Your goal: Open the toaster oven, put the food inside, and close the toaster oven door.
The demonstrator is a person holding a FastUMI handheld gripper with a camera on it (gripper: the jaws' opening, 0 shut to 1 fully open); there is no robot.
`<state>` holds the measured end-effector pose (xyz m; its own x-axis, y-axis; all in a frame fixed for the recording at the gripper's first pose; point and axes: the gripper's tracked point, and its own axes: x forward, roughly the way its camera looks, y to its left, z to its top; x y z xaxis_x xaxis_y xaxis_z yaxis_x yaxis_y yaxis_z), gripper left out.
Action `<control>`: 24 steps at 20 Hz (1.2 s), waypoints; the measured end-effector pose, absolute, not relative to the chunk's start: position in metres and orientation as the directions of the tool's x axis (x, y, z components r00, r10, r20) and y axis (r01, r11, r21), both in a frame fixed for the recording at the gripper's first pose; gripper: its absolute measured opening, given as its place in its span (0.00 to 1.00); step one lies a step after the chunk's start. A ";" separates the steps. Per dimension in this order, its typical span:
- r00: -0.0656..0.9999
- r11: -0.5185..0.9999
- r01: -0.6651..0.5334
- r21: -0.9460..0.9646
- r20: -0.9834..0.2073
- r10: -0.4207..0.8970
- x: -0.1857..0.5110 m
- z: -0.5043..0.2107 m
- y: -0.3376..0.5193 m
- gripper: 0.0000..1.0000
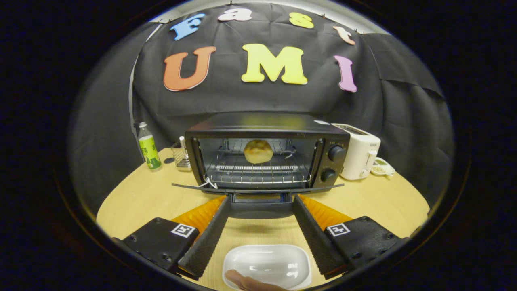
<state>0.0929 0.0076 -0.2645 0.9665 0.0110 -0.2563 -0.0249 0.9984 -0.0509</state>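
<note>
Table (133,202): gripper (261,200) open, flanking oven door (258,188) handle.

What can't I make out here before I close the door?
- Door handle: fingertips of the open gripper flank it; whether they touch it is unclear.
- Bun on the rack: its underside is hidden.
- Dish: near edge covered by a fingertip.
- Toaster: left side hidden behind the oven.
- Knobs: settings too small.
- Bottle: label too small.
</note>
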 end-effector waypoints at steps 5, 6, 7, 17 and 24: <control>0.985 0.998 -0.040 -0.040 -0.167 0.033 0.114 -0.237 0.008 1.00; 0.988 0.999 -0.036 -0.027 -0.154 0.031 0.116 -0.232 0.004 1.00; 0.990 0.999 -0.034 -0.006 -0.137 0.032 0.117 -0.226 0.001 1.00; 1.000 0.999 -0.005 0.046 0.025 0.003 0.062 -0.113 -0.060 1.00; 0.984 0.999 0.001 -0.039 0.176 0.006 -0.038 0.032 -0.080 1.00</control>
<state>-0.0378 -0.0798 0.0320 0.9844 0.0063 0.1758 0.0006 0.9992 -0.0392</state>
